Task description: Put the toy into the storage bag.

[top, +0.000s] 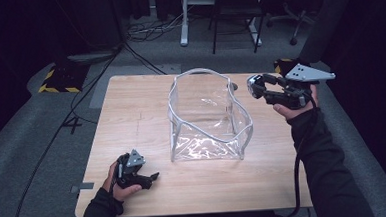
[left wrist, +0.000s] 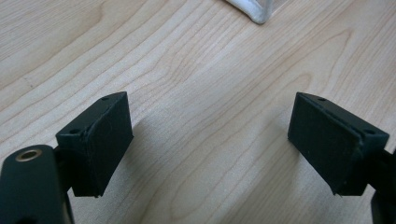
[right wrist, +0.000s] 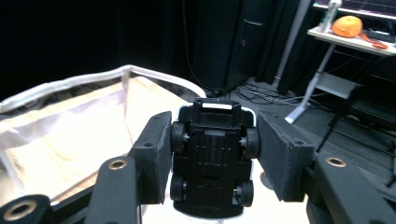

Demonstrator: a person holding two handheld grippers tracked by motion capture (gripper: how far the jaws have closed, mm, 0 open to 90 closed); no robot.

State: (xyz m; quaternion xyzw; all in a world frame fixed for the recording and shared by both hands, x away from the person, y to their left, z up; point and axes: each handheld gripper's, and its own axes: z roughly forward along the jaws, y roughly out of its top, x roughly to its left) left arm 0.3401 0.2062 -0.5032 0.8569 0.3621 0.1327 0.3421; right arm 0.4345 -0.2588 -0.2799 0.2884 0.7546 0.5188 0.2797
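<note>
- One wooden bench point(top: 131, 111); its left half is bare and gives open room.
- One clear plastic bag point(top: 206, 118) with white edging stands open at the middle of the bench, toward the far edge.
- Two grippers: the right gripper point(top: 258, 87) is raised near the far right corner, its jaws closed on one black toy car point(right wrist: 214, 158), underside up; the left gripper point(left wrist: 210, 140), jaws wide apart and holding nothing, is low near the front left corner.

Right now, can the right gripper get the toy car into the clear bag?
Probably yes. The right gripper holds the toy car just beside the clear bag, whose top stands open, with nothing between them.
</note>
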